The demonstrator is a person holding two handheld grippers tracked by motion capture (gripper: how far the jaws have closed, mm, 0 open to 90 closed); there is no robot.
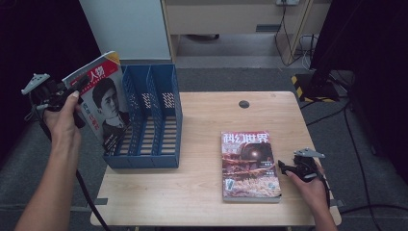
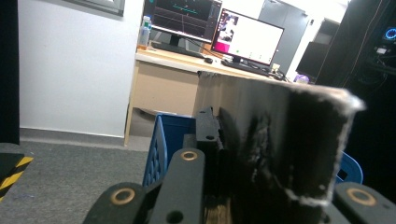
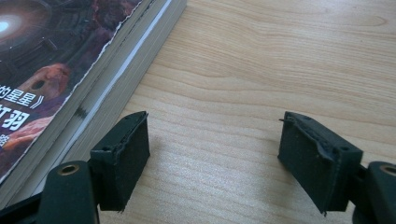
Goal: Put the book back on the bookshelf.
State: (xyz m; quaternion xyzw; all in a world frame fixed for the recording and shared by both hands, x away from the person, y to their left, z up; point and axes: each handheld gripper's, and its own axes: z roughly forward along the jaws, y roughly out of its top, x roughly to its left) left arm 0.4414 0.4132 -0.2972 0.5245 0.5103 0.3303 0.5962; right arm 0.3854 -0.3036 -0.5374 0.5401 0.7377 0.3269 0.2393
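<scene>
High view shows the left tongs point(image 1: 72, 86) clamped on a magazine point(image 1: 103, 98) beside the blue file rack point(image 1: 149, 120), while the right tongs point(image 1: 284, 168) rest apart near the book point(image 1: 249, 166) on the worktop point(image 1: 202, 120).

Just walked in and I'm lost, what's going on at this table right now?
A person is filing magazines. The left tongs are shut on a portrait-cover magazine, held up beside the blue file rack. The right tongs stand open on the wooden table, next to a science-fiction magazine lying flat.
</scene>
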